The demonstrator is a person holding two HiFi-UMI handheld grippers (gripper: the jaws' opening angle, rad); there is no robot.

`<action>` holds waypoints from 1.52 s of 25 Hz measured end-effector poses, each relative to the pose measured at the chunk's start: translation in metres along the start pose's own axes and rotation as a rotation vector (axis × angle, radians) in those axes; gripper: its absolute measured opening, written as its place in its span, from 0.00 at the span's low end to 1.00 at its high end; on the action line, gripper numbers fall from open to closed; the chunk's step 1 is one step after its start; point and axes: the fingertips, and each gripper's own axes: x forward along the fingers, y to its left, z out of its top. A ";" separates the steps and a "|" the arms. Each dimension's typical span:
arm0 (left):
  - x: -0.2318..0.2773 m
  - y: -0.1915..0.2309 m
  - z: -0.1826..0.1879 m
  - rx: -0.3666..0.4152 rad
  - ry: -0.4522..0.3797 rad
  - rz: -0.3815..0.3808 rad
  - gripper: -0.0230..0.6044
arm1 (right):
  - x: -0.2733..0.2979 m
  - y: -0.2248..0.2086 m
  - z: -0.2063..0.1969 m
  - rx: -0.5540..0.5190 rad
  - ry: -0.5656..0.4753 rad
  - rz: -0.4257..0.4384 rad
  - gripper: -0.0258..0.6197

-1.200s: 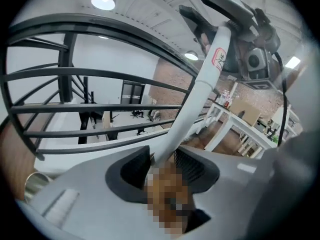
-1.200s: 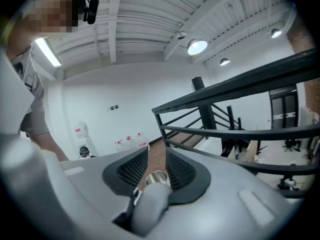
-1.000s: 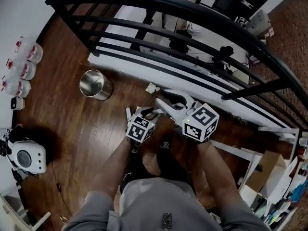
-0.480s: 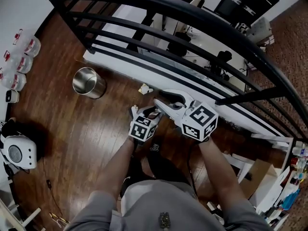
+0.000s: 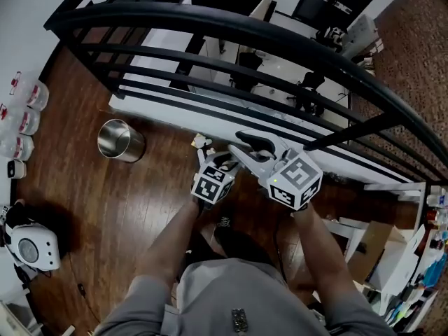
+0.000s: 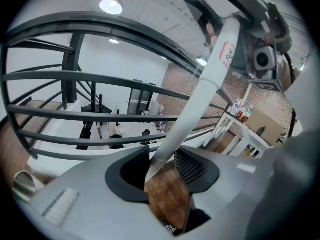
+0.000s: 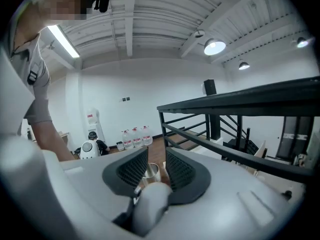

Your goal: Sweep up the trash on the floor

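Dark wood floor (image 5: 105,187) beside black metal railing (image 5: 210,21) | our left gripper (image 5: 222,161) and right gripper (image 5: 245,144) both clamp the long white broom handle (image 6: 200,94) | crumpled white trash (image 5: 201,142) lies at the rail's foot | risk: a hard stroke flicks it through the gap

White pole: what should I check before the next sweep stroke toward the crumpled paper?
1. Right claw grips the white pole: ok, its jaws are closed on the pole's rounded end.
2. Left claw grips the pole: cannot tell; the pole crosses its jaw gap and floor shows beside it.
3. Crumpled paper in sight: ok, on the floor beside the railing, just ahead of both claws.
4. Bin upright and apart from the paper: ok.
5. Pole's lower end on the floor: cannot tell, it is hidden.
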 end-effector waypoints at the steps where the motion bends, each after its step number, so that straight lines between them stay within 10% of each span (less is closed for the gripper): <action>1: -0.001 -0.007 0.003 0.027 0.005 -0.016 0.29 | -0.010 -0.003 0.003 0.022 -0.020 -0.026 0.21; 14: 0.000 -0.128 0.024 0.412 0.083 -0.468 0.29 | -0.143 0.000 0.014 0.185 -0.201 -0.601 0.21; 23: -0.012 -0.221 -0.035 0.569 0.213 -0.811 0.29 | -0.218 0.047 -0.029 0.284 -0.227 -1.019 0.21; 38: -0.022 -0.242 -0.166 0.690 0.370 -0.984 0.30 | -0.242 0.114 -0.137 0.433 -0.334 -1.267 0.20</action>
